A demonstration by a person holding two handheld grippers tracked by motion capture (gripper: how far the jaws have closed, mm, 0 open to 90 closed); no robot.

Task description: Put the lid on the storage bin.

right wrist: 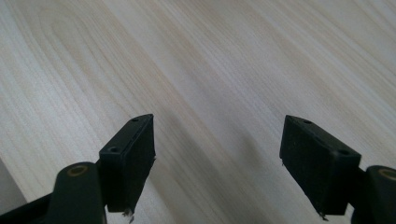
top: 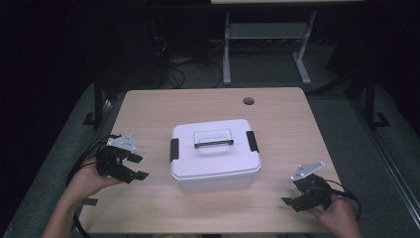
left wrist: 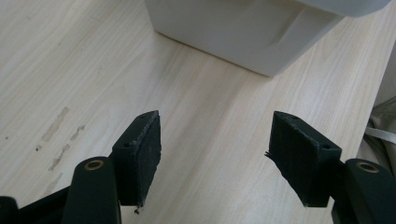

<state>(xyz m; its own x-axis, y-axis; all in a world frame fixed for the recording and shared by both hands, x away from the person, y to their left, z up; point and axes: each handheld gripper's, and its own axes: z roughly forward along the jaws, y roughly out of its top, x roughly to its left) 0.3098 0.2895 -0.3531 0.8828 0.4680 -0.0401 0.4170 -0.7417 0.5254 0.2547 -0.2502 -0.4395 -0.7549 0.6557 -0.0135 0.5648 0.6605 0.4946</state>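
plain white box (top: pixel 215 166), unlabelled lid

Box (left wrist: pixel 252 32) cut off by the top edge.

A white box (top: pixel 215 153) with black latches (top: pixel 174 149) sits on a pale wood-grain table (top: pixel 287 124).

Wooden table (top: pixel 148 109), light grain, round cable hole (top: pixel 248 101) near its far edge, right of middle. Faint smudges (left wrist: pixel 58 135) on the tabletop in the left gripper view. Grey floor (top: pixel 346 114) around the table. Behind it a white desk frame (top: pixel 267 34) with two legs. Dark cables (top: pixel 173 74) on the floor beyond the far left corner. Background dark.
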